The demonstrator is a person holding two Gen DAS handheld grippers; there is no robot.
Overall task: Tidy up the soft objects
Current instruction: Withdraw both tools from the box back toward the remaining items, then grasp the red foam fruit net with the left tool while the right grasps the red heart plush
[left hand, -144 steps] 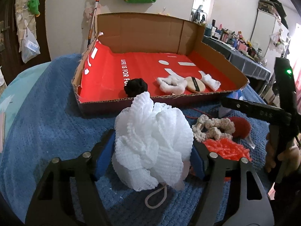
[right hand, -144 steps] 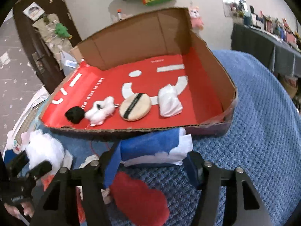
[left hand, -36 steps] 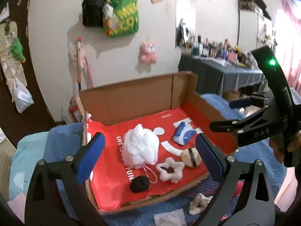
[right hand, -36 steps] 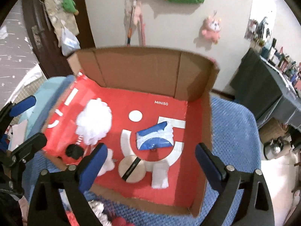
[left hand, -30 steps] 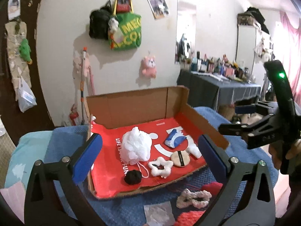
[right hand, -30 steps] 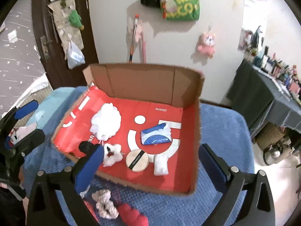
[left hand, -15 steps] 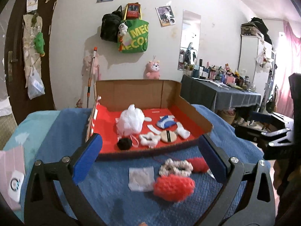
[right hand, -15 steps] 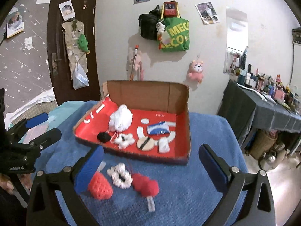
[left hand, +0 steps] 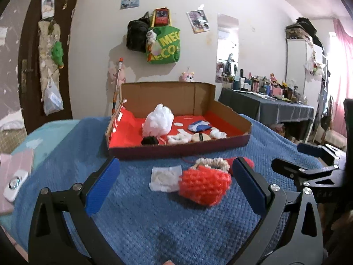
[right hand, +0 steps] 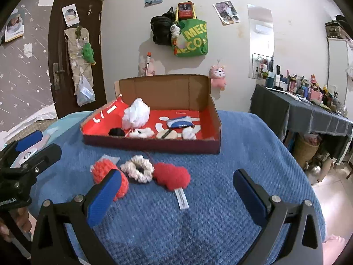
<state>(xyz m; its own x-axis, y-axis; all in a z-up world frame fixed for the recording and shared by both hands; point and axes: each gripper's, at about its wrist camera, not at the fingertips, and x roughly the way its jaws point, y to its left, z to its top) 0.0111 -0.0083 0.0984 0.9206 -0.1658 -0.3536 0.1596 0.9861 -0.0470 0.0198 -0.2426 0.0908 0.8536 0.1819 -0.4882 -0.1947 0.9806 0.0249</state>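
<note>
Right wrist: right tool wide, empty.

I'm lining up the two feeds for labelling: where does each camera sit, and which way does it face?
Left wrist: rides the open left gripper, facing the cardboard box; the right gripper shows at its right edge.
Right wrist: rides the open right gripper, facing the same box; the left gripper shows at its left edge.
Shared: box, orange knit piece, blue blanket.

Evenly bright room light, soft shadows, sharp centre, strong fisheye bending with dark corners
</note>
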